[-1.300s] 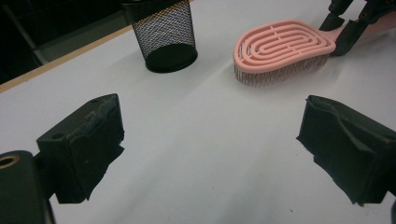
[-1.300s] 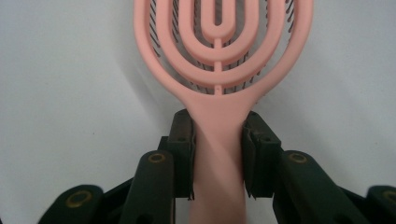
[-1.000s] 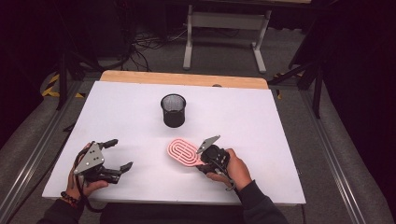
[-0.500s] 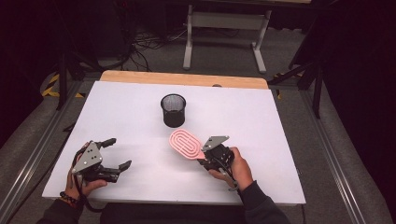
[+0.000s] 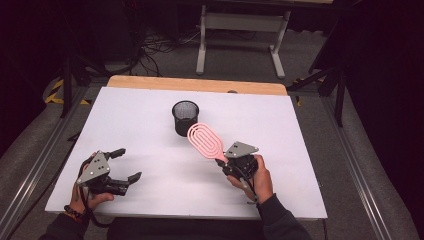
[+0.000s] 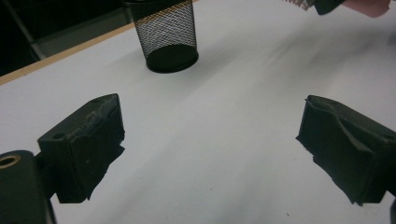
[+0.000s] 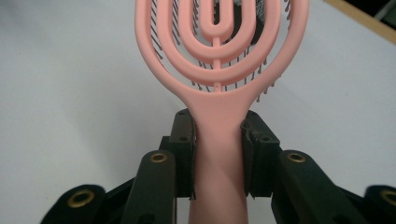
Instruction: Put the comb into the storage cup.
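Right tongs clamped on the handle of the pink hairbrush, bristles plain in the right gripper view; from above, brush head raised at 11 o'clock, just beside the black mesh cup. Left tongs spread wide over bare white surface, holding nothing; cup at 12 o'clock.

A lab or test room is suggested: a white board is laid on a wooden table, black curtains are hung at 3 o'clock, and cables are strewn on grey carpet at 12.
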A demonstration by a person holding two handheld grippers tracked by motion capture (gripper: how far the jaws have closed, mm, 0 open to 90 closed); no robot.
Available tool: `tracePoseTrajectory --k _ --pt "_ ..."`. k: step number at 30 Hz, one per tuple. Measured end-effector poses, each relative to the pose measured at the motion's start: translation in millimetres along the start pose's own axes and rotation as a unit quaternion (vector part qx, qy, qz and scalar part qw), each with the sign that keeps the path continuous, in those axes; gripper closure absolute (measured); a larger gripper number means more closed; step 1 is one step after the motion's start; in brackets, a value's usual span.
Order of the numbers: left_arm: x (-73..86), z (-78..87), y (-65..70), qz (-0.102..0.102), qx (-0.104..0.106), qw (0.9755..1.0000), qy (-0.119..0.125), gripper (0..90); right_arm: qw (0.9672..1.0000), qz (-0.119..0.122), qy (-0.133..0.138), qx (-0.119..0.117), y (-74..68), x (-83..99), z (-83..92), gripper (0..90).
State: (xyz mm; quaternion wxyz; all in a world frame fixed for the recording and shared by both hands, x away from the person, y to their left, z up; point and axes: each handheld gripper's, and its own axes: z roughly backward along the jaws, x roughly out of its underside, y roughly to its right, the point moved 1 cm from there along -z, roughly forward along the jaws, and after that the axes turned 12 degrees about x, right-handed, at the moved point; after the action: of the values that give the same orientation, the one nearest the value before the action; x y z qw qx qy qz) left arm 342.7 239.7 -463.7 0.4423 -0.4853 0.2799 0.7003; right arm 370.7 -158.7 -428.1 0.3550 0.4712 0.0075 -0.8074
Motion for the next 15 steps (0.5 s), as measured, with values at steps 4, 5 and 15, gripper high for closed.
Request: tracePoseTrajectory --k 4,5,15 --pt "0.4 -2.2 -0.3 0.003 0.004 1.0000 -0.008 7.2 0.9995 0.002 0.028 0.017 2.7 -0.8 5.9 69.0" --pt "0.3 -2.4 -0.2 0.002 0.002 1.0000 -0.008 7.2 0.9995 0.002 0.028 0.017 2.7 -0.8 5.9 69.0" --pt "0.1 -3.0 0.6 0.000 -0.008 0.9999 -0.007 8.4 0.9944 -0.008 0.088 0.057 7.9 -3.4 19.0 69.1"
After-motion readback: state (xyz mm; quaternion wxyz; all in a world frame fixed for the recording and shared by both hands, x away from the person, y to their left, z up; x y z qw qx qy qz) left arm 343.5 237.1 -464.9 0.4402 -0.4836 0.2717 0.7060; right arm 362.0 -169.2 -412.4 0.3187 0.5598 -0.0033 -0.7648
